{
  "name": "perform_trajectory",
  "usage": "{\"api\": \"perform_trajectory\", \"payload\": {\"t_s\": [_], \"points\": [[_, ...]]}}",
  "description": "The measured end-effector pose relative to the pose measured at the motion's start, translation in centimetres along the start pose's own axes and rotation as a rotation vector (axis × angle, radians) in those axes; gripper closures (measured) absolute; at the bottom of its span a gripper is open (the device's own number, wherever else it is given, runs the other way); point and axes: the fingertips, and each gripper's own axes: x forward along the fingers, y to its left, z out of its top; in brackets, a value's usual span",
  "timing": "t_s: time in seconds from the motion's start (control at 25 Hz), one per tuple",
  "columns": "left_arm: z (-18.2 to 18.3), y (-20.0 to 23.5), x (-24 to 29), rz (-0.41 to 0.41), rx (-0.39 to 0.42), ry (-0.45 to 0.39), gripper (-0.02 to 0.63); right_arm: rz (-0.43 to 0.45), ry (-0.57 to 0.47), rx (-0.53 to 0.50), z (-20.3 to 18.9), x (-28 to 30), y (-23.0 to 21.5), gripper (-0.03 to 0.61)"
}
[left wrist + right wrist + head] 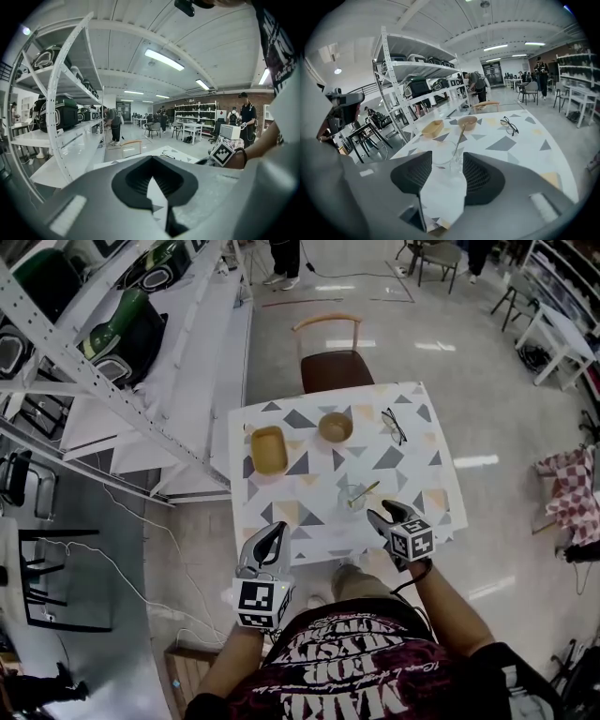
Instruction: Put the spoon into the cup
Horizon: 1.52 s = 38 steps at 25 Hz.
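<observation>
- A table [427, 465] with a white top patterned in grey and yellow triangles stands in a big room. A chair [333, 367] sits at its far side and metal shelving [112, 381] stands to the left.
- A clear cup [353, 497] stands near the table's near edge, right of centre. The spoon [366, 491] is in it, with the handle leaning out over the rim to the far right.
- The right gripper [379, 515] is just near and right of the cup. Its jaws are spread wide and hold nothing. In its own view the cup shows in the gap just past the tips.
- The left gripper [275, 529] hangs over the table's near left edge, well apart from the cup. Its jaws meet at the tips and are empty.
- Farther off on the table are a yellow dish [269, 450], a round bowl [335, 427] and glasses [394, 426].
</observation>
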Motion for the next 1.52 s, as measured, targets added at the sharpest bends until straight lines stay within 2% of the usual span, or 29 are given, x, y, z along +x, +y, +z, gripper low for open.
{"api": "perform_trajectory", "payload": {"t_s": [0.08,0.24,0.28,0.4,0.56,0.76,0.88,1.16,1.52], "points": [[0.1,-0.2,-0.8,-0.005,0.006,-0.007,0.612,-0.015,-0.041,-0.027,0.4,-1.8,0.6,0.356],[0.8,-0.1,-2.6,-0.007,0.009,-0.032,0.612,-0.029,-0.197,-0.128,3.2,-6.3,3.3,0.525],[0.9,0.0,-2.9,-0.004,0.007,-0.040,0.612,-0.032,-0.236,-0.158,3.9,-7.3,4.2,0.549],[1.2,0.5,-4.0,0.018,-0.004,-0.076,0.612,-0.037,-0.306,-0.225,5.5,-9.9,6.6,0.551],[1.6,0.7,-5.7,0.031,-0.008,-0.134,0.614,-0.019,-0.352,-0.226,6.7,-12.5,9.5,0.551],[2.5,-1.1,-8.2,-0.059,0.033,-0.177,0.612,-0.012,-0.400,-0.229,7.7,-15.6,12.2,0.551],[3.1,-1.7,-9.3,-0.086,0.046,-0.197,0.612,-0.017,-0.431,-0.244,8.5,-17.6,13.7,0.551],[3.1,-1.4,-11.4,-0.069,0.067,-0.192,0.612,-0.035,-0.503,-0.273,9.9,-22.9,16.5,0.551],[3.7,-0.9,-14.3,-0.034,0.068,-0.229,0.612,-0.041,-0.522,-0.318,9.4,-25.0,19.1,0.551]]}}
